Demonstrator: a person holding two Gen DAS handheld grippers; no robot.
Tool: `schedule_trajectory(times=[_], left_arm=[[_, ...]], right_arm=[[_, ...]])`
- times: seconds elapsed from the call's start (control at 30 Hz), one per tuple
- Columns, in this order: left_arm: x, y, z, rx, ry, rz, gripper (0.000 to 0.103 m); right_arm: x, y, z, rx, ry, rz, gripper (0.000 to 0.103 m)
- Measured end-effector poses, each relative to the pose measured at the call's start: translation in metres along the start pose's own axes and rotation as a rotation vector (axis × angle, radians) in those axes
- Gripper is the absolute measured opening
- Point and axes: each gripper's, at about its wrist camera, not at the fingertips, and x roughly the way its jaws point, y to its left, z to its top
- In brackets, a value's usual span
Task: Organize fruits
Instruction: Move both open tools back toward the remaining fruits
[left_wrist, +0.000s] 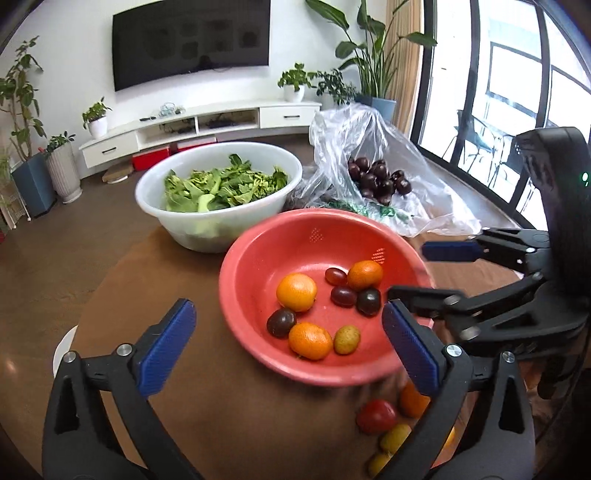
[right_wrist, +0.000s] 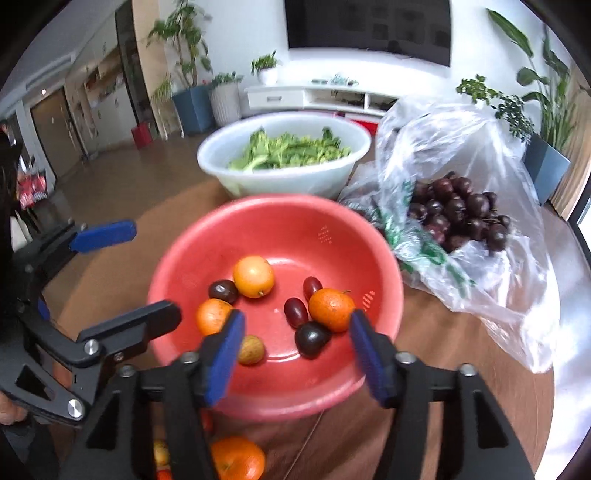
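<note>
Both sets of jaws stand wide apart and empty. The left gripper (left_wrist: 286, 339) hangs over the near rim of the red bowl (left_wrist: 258, 236), blue pads clear of everything, and the right gripper (right_wrist: 295, 350) hangs over the same rim from the other side, nothing between its pads either.

Down in the bowl: three oranges (left_wrist: 296, 292), two dark plums (left_wrist: 368, 301), a pair of red grape tomatoes (left_wrist: 343, 295) and one small yellow-green fruit (left_wrist: 347, 339), all loose on the bottom.

On the surface (left_wrist: 155, 266) just before the bowl lie more fruits: a red tomato (left_wrist: 376, 416), another orange and some small yellowish ones, partly hidden by the left gripper's arm, so I can't count them.

Behind the red bowl sits a white basin (left_wrist: 192, 236) of leafy greens (left_wrist: 225, 186). To the right, a clear plastic bag (right_wrist: 498, 288) lies open with a heap of dark plums (right_wrist: 458, 212) inside.
</note>
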Motion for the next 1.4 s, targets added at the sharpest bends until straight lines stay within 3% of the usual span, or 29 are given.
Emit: schedule_trajectory(times=[0.17, 0.33, 0.63, 0.87, 1.23, 1.27, 1.4], left_arm=[[-0.031, -0.01, -0.026, -0.023, -0.018, -0.002, 0.103], [-0.056, -0.037, -0.069, 0.039, -0.004, 0.028, 0.103], [-0.065, -0.073, -0.133, -0.047, 0.091, -0.029, 0.103], [-0.063, -0.089, -0.149, -0.041, 0.13, -0.023, 0.103], [-0.048, -0.094, -0.133, -0.059, 0.141, -0.033, 0.102], [-0.048, -0.096, -0.132, -0.056, 0.14, -0.039, 0.101], [-0.044, -0.1, -0.133, -0.055, 0.156, -0.058, 0.072]], right_arm=[[-0.044, -0.007, -0.025, 0.079, -0.054, 0.03, 0.081], [-0.067, -0.012, -0.066, 0.168, -0.071, 0.057, 0.088], [-0.08, -0.014, -0.139, 0.297, 0.0, 0.068, 0.088], [-0.088, -0.002, -0.157, 0.28, 0.0, 0.056, 0.088], [-0.093, 0.0, -0.162, 0.282, -0.009, 0.037, 0.088], [-0.093, 0.0, -0.162, 0.278, -0.011, 0.034, 0.088], [-0.096, -0.001, -0.163, 0.278, -0.024, 0.024, 0.088]])
